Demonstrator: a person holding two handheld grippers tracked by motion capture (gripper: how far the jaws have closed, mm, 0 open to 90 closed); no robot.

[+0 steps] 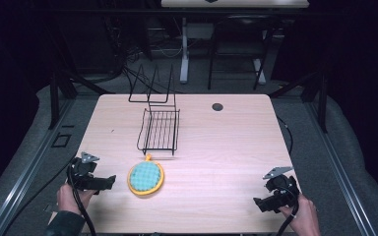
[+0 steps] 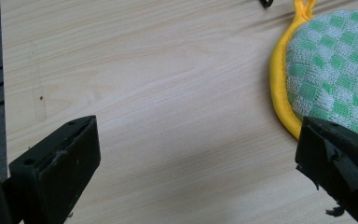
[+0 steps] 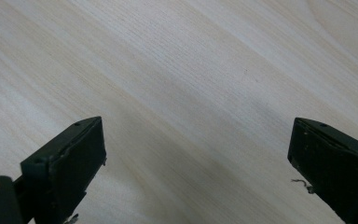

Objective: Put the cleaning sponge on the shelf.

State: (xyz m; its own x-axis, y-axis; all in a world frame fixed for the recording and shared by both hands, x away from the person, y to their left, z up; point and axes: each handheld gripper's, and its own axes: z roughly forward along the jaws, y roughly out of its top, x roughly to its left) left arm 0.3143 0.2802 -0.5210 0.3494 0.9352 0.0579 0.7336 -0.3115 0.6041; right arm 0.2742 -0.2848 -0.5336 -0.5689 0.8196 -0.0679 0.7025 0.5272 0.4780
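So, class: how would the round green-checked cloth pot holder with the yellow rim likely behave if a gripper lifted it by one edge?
The round green-checked cloth pot holder with the yellow rim lies flat and looks woven, so it would probably droop. It seems thin, likely light. Its textured weave suggests decent grip; being flat, it shouldn't roll.

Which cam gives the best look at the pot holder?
High view: the whole round pot holder shows, yellow rim and loop, flat on the table below the wire rack. The left gripper view catches just its edge and checked weave, cropped. The right gripper view looks at bare wood.
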